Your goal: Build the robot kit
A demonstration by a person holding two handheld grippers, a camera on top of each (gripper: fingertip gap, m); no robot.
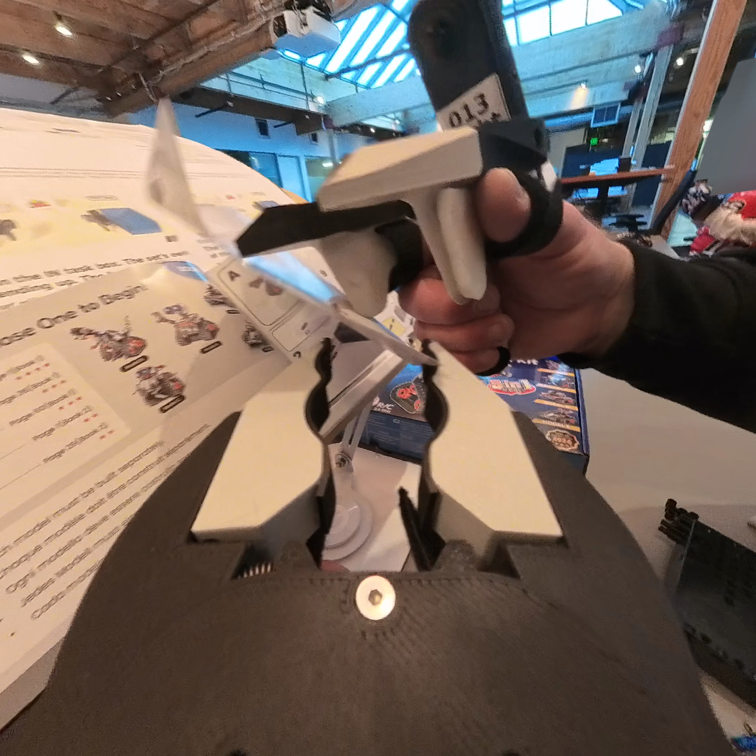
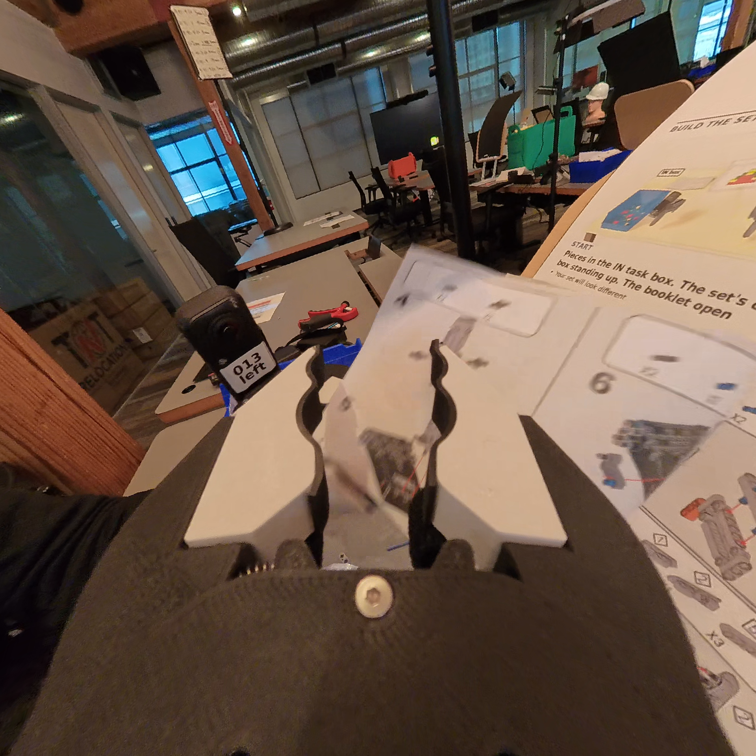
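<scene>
An open building-instruction booklet [image 2: 613,409] leans in front of a large printed instruction board [image 2: 675,245]. One blurred page [image 2: 388,413] curls up between the fingers of my right gripper [image 2: 374,356], whose jaws stand apart with the page loose between them. In the left wrist view a hand [image 1: 552,286] holds the right gripper [image 1: 286,221] over the booklet [image 1: 262,294], with the lifted page [image 1: 172,176] blurred above it. My left gripper [image 1: 378,352] is open and empty, pointing at the booklet's lower edge and its metal stand [image 1: 352,442].
A blue printed box [image 1: 548,401] stands behind the booklet. A black studded plate [image 1: 716,593] lies at the right. The left gripper's camera [image 2: 229,339] sits close to the left of my right gripper. A red tool [image 2: 327,319] and a blue bin [image 2: 339,352] lie beyond. The black studded plate [image 1: 716,593] is closer to my left gripper, around 30 centimetres from its tips; the right tips are 35 centimetres off.
</scene>
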